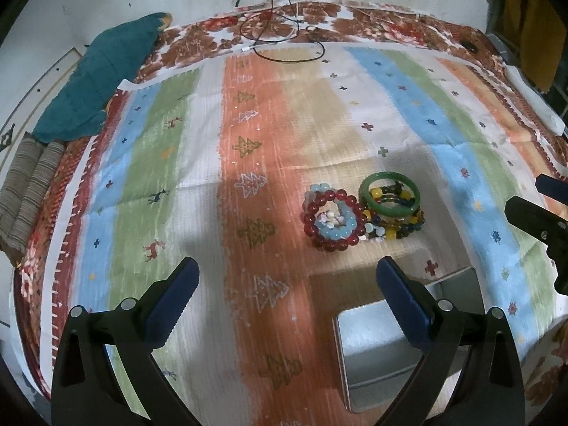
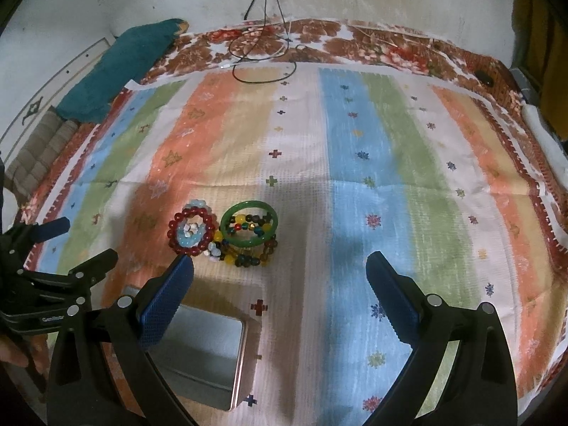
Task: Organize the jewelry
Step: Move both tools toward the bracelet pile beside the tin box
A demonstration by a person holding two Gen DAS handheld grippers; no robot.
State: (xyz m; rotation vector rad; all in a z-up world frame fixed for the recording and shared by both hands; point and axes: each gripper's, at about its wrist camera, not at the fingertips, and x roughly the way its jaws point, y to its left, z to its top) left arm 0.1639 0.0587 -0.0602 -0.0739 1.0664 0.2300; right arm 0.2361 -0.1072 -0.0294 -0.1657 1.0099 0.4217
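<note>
A pile of bracelets lies on the striped cloth. It holds a red bead bracelet (image 1: 332,220) (image 2: 191,229) over a light blue one, a green bangle (image 1: 388,195) (image 2: 248,222), and multicoloured bead strands (image 1: 394,229) (image 2: 245,254). An open silver tin (image 1: 383,351) (image 2: 202,348) stands nearer than the pile. My left gripper (image 1: 287,277) is open and empty, left of and nearer than the pile. My right gripper (image 2: 280,273) is open and empty, right of the tin; it shows at the left wrist view's right edge (image 1: 539,213).
A teal cloth (image 1: 103,78) (image 2: 124,67) and folded striped fabric (image 1: 28,184) lie at the far left. A black cable (image 1: 284,35) (image 2: 262,60) loops at the far edge by the wall. A white object (image 1: 532,103) lies at the right edge.
</note>
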